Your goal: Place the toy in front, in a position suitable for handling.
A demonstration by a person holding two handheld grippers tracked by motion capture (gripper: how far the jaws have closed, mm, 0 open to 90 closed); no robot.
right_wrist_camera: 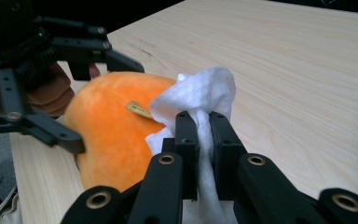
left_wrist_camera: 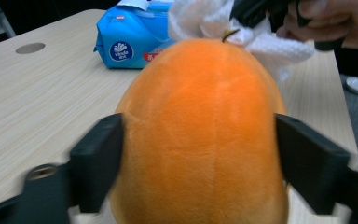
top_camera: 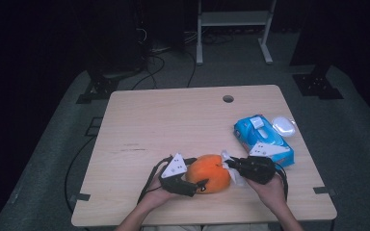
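Observation:
An orange plush fruit lies near the table's front edge. My left gripper reaches in from its left with one jaw on each side. In the left gripper view the plush fruit bulges between the two black jaws, which stand close beside it; the left gripper is open. My right gripper comes from the right, shut on a crumpled white wipe that rests against the fruit's stem end. In the right gripper view the wipe is pinched between the fingertips of the right gripper, touching the fruit.
A blue pack of wet wipes lies at the table's right edge, with a small white oval object beside it. A round cable hole sits near the far edge. Bare wood of the table spreads to the left and back.

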